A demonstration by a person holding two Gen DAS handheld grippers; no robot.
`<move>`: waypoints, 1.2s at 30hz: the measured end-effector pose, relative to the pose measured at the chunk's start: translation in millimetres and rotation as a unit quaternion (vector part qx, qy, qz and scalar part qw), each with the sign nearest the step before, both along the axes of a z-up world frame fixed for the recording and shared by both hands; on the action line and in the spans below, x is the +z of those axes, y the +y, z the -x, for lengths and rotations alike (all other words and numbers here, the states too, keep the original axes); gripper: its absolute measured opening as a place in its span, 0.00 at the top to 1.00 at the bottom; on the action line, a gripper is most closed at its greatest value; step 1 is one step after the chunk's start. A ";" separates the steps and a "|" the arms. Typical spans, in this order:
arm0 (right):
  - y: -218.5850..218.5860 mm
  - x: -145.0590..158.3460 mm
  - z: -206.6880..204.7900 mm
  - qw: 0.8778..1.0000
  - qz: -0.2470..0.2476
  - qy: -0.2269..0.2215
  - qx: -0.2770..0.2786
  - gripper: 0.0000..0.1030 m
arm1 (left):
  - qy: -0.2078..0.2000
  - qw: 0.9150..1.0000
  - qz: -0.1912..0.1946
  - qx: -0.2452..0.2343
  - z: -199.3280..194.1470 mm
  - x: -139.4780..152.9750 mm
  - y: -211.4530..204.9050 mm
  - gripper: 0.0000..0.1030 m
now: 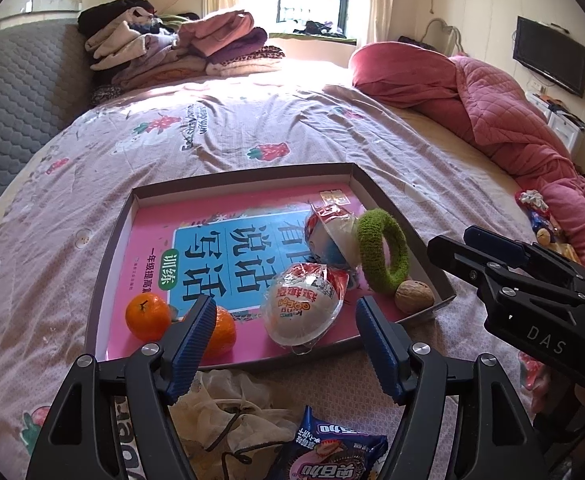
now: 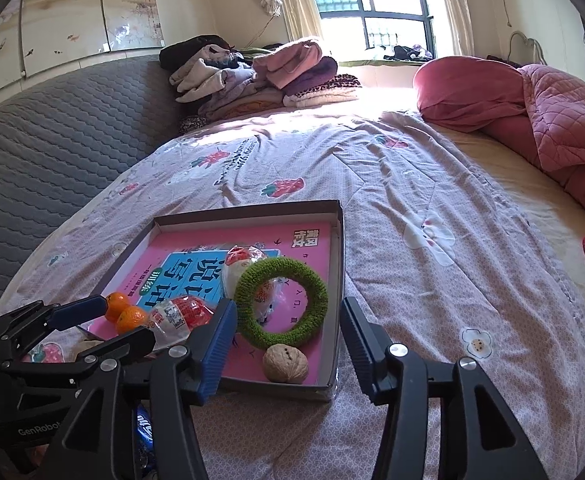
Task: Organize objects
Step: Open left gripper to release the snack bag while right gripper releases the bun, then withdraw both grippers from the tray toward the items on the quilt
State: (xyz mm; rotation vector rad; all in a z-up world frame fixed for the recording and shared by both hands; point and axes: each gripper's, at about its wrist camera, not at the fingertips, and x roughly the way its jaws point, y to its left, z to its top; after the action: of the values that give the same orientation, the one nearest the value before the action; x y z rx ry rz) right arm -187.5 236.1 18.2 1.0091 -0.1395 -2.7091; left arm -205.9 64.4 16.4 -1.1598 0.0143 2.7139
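Partly hidden behind the gaping, empty left gripper (image 1: 286,314), one orange (image 1: 220,330) sits in the shallow box (image 1: 110,256); beyond the open, empty right gripper (image 2: 288,326) the walnut (image 2: 285,363) lies just ahead.

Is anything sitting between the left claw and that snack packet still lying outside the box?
Nothing visible blocks it. The left claw hangs open with nothing between its fingers, and the blue snack packet lies on the bedspread directly below it, beside a crumpled mesh bag, short of the box.
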 end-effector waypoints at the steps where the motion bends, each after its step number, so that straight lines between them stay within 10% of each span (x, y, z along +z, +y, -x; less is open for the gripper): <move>1: 0.0 0.3 -0.2 1.000 0.001 0.000 0.001 0.48 | 0.000 1.000 -0.001 0.001 0.2 1.2 -0.7 0.29; 36: -15.2 26.2 -29.9 0.998 0.015 0.048 0.048 0.38 | 0.025 0.999 -0.021 0.044 -30.0 25.3 -47.4 0.24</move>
State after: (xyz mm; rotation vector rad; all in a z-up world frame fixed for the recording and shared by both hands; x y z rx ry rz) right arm -157.6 220.9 44.3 0.8537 -0.1099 -2.6540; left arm -175.9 17.0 41.7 -1.1052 -0.0874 2.8049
